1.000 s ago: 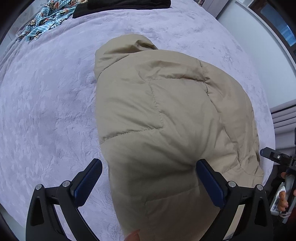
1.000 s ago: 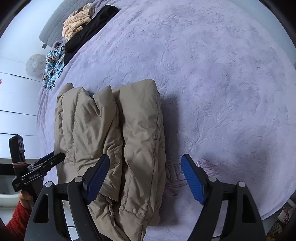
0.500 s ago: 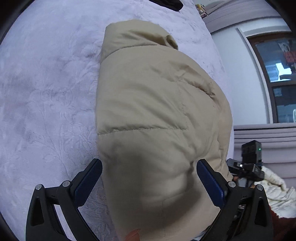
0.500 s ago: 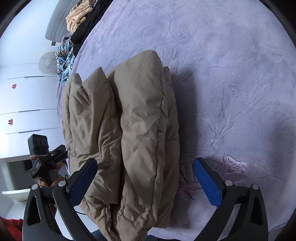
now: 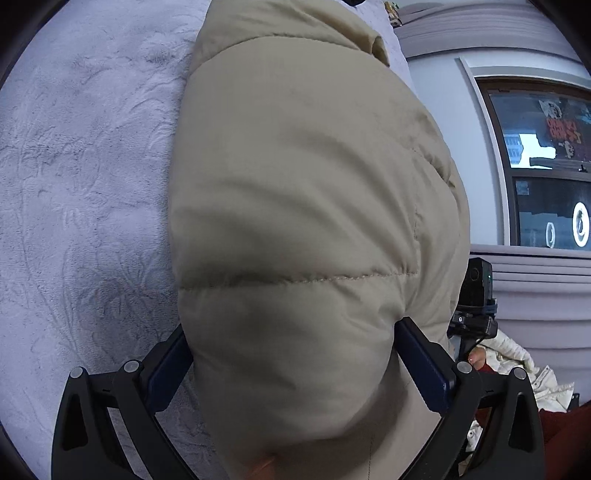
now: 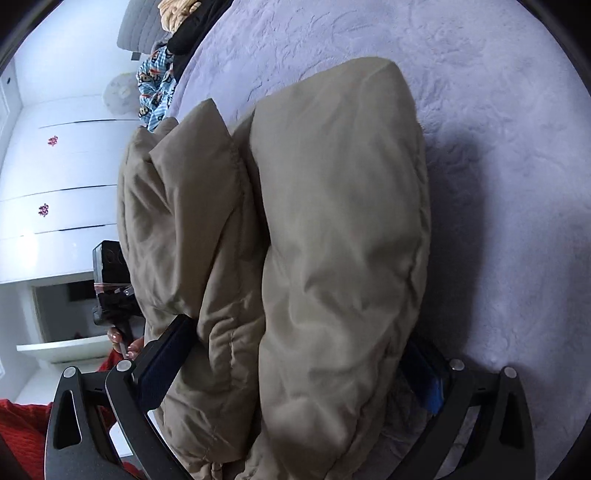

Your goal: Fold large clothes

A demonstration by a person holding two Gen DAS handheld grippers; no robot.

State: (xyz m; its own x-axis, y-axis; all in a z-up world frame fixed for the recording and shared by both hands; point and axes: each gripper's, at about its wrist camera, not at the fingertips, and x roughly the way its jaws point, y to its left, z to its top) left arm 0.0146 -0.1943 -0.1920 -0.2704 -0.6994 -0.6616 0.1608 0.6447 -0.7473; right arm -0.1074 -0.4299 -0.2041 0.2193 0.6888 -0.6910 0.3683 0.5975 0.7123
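Left tool (image 5: 295,373): jaws spread wide w/ the folded beige puffer jacket (image 5: 306,206) bulging between them. Both blue pads (image 5: 168,365) sit right against the jacket's sides, fabric filling the whole gap; cannot tell if they're actually pinching it or just straddling. Jacket runs straight ahead of the tool, collar end farthest away, one quilted seam crossing just ahead of the pads. Lavender bedspread (image 5: 81,184) lies to the tool's left; window (image 5: 546,173) off to the right. Right of the jacket, behind its edge, the other tool's camera block shows, partly hidden.

Right tool (image 6: 291,373): same story, jaws wide apart, jacket (image 6: 332,229) stuffed between. Left pad (image 6: 166,365) presses against a rumpled fold; right pad mostly hidden behind the thick roll. Grip vs. mere contact: cannot tell. From here the jacket reads as two fat folded lobes side by side, extending away from the tool over the bedspread (image 6: 498,129). Far ahead-left, at the bed's edge: blue patterned cloth (image 6: 155,92) plus a black garment (image 6: 195,33). White drawers (image 6: 62,177) to the left.
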